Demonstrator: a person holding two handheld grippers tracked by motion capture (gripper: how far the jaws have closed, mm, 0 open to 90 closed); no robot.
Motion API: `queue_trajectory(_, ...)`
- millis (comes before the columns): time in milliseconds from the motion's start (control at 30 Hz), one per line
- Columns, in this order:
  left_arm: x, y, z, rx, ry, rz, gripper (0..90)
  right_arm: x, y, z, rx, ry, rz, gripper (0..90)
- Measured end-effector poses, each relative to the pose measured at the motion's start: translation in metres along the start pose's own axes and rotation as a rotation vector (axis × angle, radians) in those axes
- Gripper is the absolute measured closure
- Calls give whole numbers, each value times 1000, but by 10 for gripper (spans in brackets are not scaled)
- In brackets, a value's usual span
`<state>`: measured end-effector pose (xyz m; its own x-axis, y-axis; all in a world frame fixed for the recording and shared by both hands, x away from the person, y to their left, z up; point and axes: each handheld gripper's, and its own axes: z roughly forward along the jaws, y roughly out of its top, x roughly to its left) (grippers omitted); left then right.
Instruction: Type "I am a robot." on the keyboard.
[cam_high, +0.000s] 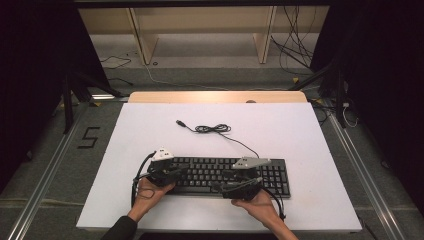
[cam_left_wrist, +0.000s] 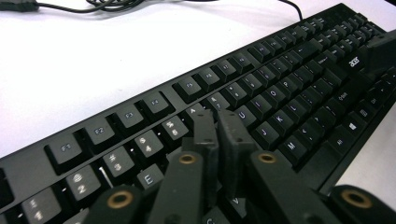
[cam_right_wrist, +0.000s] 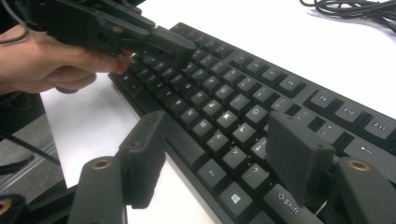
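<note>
A black keyboard (cam_high: 225, 172) lies across the near middle of the white table top (cam_high: 300, 130). My left gripper (cam_high: 182, 170) is over its left half, jaws pressed together with nothing between them. In the left gripper view, the closed tips (cam_left_wrist: 218, 116) sit just over the keys (cam_left_wrist: 280, 93) near the number row; I cannot tell if they touch. My right gripper (cam_high: 222, 182) hovers over the keyboard's near edge, right of middle. Its jaws (cam_right_wrist: 217, 126) stand wide apart above the bottom key rows (cam_right_wrist: 243, 84), gripping nothing. The left gripper (cam_right_wrist: 182, 49) shows beyond them.
The keyboard's thin black cable (cam_high: 212, 129) runs back to a loose coil on the table, ending in a plug (cam_high: 180, 122). A wooden strip (cam_high: 215, 96) edges the far side. Metal rails (cam_high: 50, 165) flank the table.
</note>
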<state>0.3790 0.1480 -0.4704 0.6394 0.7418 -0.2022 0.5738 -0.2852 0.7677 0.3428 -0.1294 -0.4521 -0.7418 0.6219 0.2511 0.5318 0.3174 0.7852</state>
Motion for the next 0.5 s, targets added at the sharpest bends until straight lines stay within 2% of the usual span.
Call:
queue_trajectory(200, 1, 1, 8, 30, 8, -3, 889, 1, -3, -1, -1, 5, 1, 378)
queue_trajectory(500, 3, 2, 13, 47, 18, -10, 889, 3, -5, -1, 3, 12, 1, 377)
